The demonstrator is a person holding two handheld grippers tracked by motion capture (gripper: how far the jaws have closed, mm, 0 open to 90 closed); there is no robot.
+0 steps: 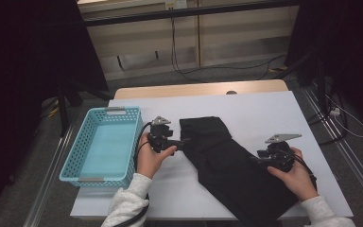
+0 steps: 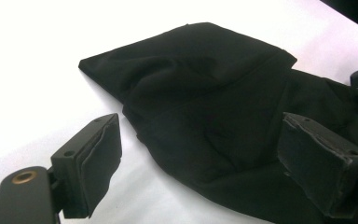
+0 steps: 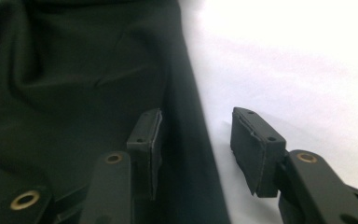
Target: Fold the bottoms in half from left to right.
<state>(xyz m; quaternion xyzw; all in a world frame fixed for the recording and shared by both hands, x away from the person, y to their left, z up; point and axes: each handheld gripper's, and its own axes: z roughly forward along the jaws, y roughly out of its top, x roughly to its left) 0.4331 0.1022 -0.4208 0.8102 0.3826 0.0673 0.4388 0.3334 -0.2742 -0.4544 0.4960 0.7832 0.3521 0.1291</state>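
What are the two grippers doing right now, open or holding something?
Left gripper: open, fingers on either side of the black cloth's edge, not squeezing.
Right gripper: open, the cloth's edge between its fingers.

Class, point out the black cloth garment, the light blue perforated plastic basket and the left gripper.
black cloth garment (image 1: 227, 165), high view, middle of the fabric.
light blue perforated plastic basket (image 1: 73, 156), high view, left wall.
left gripper (image 1: 185, 140), high view, fingertips.
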